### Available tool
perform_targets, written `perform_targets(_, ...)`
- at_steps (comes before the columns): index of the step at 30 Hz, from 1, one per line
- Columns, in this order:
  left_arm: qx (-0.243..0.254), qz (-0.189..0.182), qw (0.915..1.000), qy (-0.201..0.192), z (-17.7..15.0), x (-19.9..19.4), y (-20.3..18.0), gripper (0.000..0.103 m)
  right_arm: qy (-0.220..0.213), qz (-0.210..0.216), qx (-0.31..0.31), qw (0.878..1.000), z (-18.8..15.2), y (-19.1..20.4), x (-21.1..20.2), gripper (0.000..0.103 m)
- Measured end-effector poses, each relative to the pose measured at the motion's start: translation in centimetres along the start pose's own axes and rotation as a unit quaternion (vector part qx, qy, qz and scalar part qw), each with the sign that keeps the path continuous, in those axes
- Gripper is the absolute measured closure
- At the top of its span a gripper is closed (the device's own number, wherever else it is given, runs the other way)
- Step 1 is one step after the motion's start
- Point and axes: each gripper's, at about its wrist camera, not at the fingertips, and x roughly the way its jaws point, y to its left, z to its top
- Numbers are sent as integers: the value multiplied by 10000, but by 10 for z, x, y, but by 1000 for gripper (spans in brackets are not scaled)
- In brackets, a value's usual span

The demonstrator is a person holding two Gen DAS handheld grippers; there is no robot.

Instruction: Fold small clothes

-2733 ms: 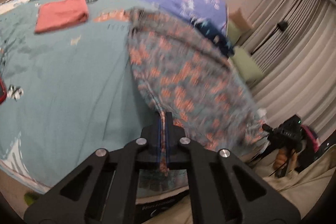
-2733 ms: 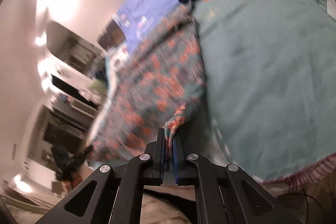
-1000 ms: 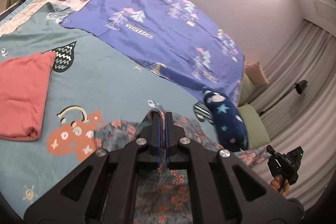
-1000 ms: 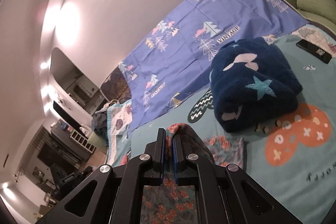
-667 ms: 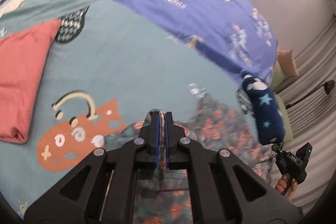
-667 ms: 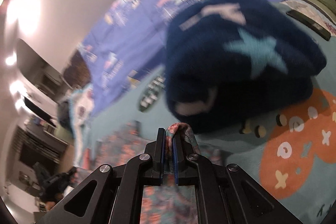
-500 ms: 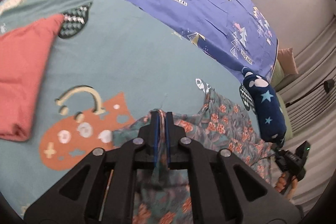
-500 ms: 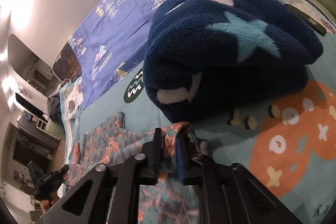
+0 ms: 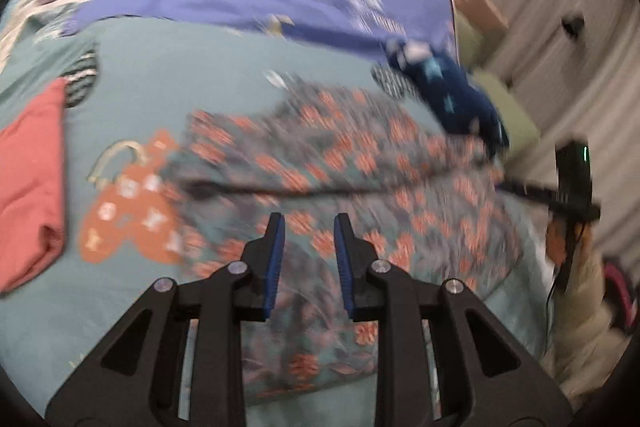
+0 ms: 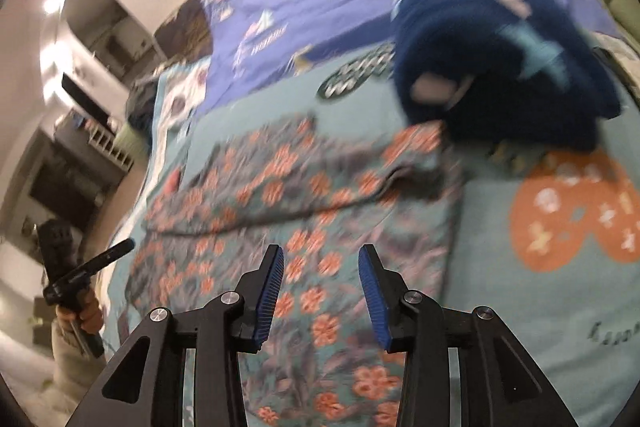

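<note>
- Now both tools stand released: the left hand-held gripper point(image 9: 308, 259) has just been opening, and its blue pads show a clear gap with no cloth pinched between them.
- Likewise, the right hand-held gripper point(image 10: 320, 291) has just been opening and stands wider than the left; nothing is clamped between its pads either.
- Half a second ago each tool pinched an edge of the floral garment point(image 9: 340, 163); that edge is now let go.
- Floral garment, present place: spread on the teal bedspread point(image 9: 192, 67), directly ahead of and beneath both sets of fingers, with a fold line running across it just beyond the left tool's tips.
- Judged from the doubled layer, one fold has been laid down; the release suggests this fold is complete and a fresh grasp is needed for the next.
- Ahead and to the right of the right tool, the navy star fleece point(image 10: 500, 67) lies touching or nearly touching the garment's far corner; motion blur prevents a firm reading.
- Far to the left of the left tool, a folded red garment point(image 9: 28, 179) rests well apart from the work area.
- Caution: the far edge looks rumpled near the fleece, so a further fold may come out uneven unless the cloth is smoothed.
</note>
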Motion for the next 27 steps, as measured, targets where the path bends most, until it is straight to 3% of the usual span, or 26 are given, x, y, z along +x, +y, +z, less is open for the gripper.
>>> perform_targets(3,219,353,9986,337,6,37,-11,77,226,-348,-128,9991,2,2,23,63)
perform_targets(7,112,571,9976,383,26,64,-6,77,419,-524,-184,9976,17,0,49,63)
perform_targets(10,56,715,9974,104,56,65,-3,77,309,-627,-261,9972,35,-1,54,63)
perform_targets(13,-89,843,9957,-374,89,63,5,72,-162,-626,-177,9978,63,-6,48,64)
perform_targets(17,-951,1062,9844,-1034,122,56,41,69,-821,-800,306,9929,96,-24,44,64)
perform_targets(21,-1363,864,9790,-1247,118,44,64,66,-881,-611,339,9937,93,-28,40,63)
perform_targets(27,-835,887,9897,-754,92,47,65,50,-1048,-793,-89,9913,73,-16,14,61)
